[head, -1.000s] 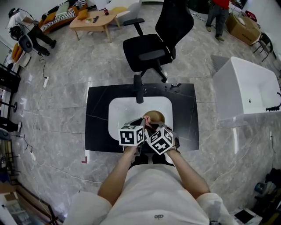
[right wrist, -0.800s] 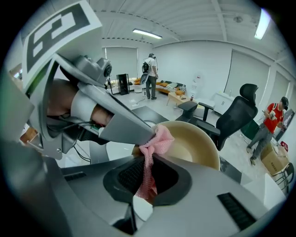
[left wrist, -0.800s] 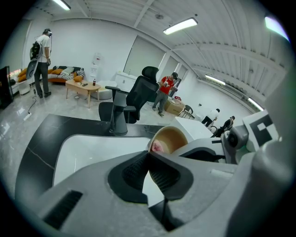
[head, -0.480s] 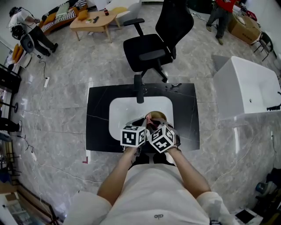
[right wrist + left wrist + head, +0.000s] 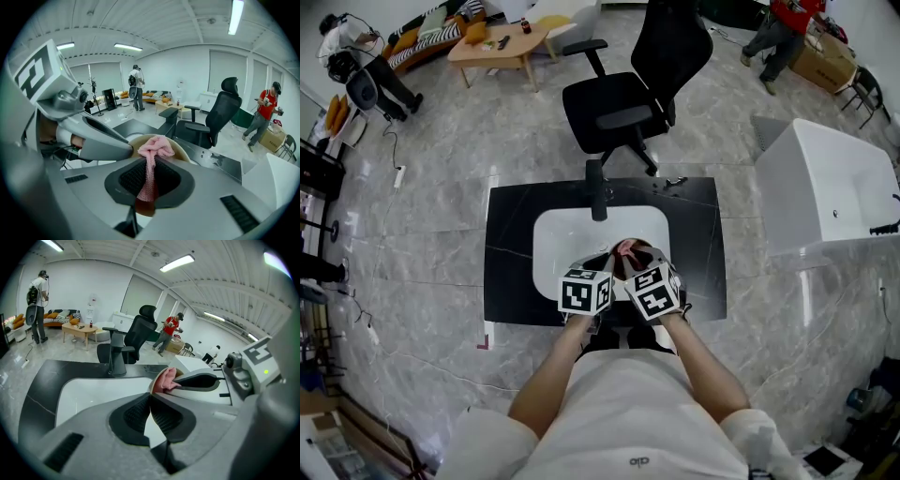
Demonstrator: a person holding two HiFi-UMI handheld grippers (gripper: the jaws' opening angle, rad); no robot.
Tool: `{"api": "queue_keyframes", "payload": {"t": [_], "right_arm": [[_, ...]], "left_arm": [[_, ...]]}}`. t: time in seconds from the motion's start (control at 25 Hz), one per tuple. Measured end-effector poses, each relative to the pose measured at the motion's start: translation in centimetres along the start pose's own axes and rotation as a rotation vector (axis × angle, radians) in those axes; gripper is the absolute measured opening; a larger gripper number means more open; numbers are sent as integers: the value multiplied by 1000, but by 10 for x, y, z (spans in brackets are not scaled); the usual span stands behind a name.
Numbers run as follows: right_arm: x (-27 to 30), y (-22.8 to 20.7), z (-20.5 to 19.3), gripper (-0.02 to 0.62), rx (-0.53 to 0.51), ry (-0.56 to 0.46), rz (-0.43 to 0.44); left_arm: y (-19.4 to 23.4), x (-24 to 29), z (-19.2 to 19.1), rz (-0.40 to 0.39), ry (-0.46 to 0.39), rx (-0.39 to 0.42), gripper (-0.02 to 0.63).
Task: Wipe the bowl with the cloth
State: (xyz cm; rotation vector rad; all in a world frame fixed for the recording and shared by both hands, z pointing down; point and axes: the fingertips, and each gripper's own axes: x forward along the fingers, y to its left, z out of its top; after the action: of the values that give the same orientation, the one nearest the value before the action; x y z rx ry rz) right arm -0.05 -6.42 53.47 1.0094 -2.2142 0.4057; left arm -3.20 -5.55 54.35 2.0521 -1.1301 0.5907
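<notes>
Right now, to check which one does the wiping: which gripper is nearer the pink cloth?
Right. The right gripper clamps the pink cloth between its jaws; the left gripper holds the bowl at its rim, beside the cloth.

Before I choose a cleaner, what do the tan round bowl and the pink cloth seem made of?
The tan round bowl: possibly wood or matte plastic; even tan, no glare, thin rim.
The pink cloth: soft textile, likely knitted or waffle-weave; fine ribbed texture, limp bunched folds.

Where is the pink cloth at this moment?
The pink knitted cloth is pinched by the right gripper, its bunched end in the tan bowl over the white sink basin; in the head view it sits centre frame.
</notes>
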Motion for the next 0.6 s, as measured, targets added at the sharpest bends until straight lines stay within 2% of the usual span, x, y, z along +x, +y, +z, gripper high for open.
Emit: {"api": "queue_keyframes", "payload": {"t": [0.32, 0.6], "right_arm": [[-4, -19, -11, 32, 107, 17, -60], [-4, -21, -8, 32, 86, 17, -67]], "left_arm": [[12, -3, 4, 29, -12, -14, 18], [11, -3, 6, 21, -11, -7, 18]]}}
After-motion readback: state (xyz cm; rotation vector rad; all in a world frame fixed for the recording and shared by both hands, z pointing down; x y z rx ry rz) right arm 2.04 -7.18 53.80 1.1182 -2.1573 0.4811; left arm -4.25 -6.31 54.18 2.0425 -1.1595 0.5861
